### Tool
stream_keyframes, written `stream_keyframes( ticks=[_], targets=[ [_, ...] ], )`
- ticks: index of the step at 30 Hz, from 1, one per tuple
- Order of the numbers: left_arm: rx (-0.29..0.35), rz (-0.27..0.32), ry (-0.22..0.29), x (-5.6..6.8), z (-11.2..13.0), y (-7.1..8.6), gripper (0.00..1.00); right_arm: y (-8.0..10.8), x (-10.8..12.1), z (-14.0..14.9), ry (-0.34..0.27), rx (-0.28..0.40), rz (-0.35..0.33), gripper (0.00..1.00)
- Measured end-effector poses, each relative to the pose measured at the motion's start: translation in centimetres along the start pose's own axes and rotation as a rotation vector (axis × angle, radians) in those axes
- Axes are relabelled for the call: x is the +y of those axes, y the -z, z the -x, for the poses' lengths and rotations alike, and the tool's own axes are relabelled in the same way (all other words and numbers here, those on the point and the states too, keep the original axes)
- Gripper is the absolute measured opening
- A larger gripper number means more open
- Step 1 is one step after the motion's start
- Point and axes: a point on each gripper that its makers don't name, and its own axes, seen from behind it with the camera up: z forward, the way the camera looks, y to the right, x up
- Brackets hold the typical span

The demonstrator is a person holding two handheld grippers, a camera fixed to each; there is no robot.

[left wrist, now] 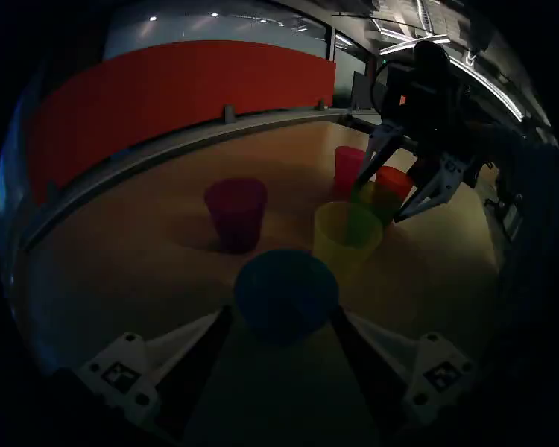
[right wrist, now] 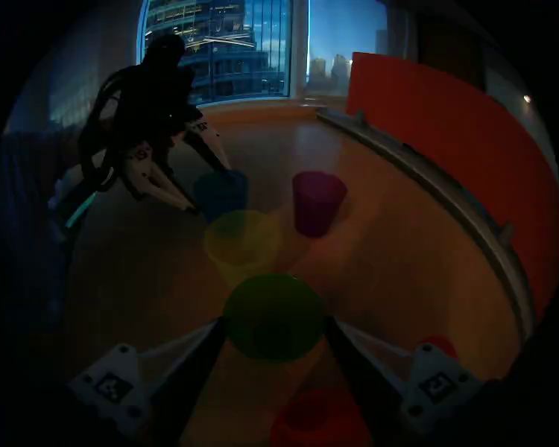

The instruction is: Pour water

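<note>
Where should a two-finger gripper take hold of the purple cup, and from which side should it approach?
Grip the purple cup across its side wall, just below the rim, with the fingers level. It stands upright and tapers downward, so the wider top should resist slipping. Come from the side away from the yellow cup, which stands close by.
</note>
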Motion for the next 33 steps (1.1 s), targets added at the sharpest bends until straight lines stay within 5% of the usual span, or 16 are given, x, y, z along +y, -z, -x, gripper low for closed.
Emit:
stream_keyframes(
  ticks=[33],
  targets=[
    [0.001, -0.003, 0.012, 0.3, -0.3, -1.1, 0.88, -1.2, -0.3, 0.2, -0.013, 0.006, -0.005, 0.95]
  ],
)
